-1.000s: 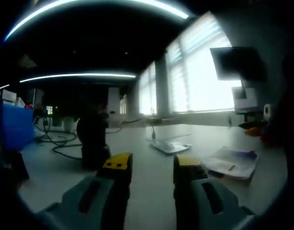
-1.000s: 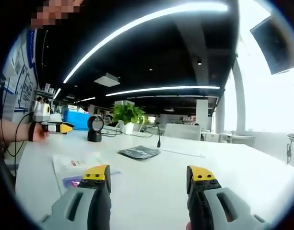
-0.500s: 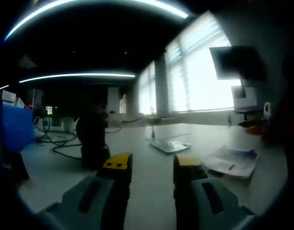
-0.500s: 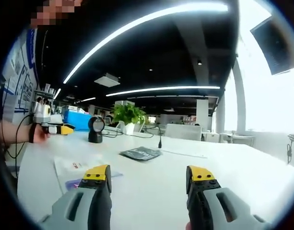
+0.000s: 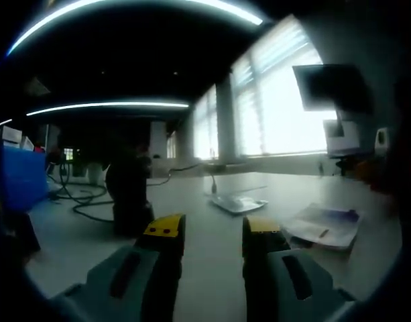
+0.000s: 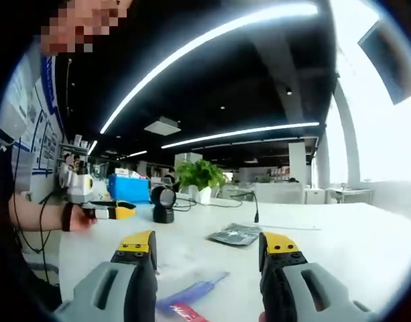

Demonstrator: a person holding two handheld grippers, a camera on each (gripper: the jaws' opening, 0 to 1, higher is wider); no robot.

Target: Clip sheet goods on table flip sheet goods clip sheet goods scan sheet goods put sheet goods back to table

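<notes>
The right hand-held gripper (image 6: 208, 258) is released, its jaws wide apart with nothing between them, low over the white tabletop (image 6: 339, 245). A clear sheet package (image 6: 192, 293) with blue and red print lies flat just ahead between the jaws. Beyond it lies a grey sheet package (image 6: 235, 234), and further to the left stands a black scanner (image 6: 163, 203). The left hand-held gripper (image 5: 213, 231) is also released and holds nothing; the scanner (image 5: 128, 194) stands just ahead on its left.
</notes>
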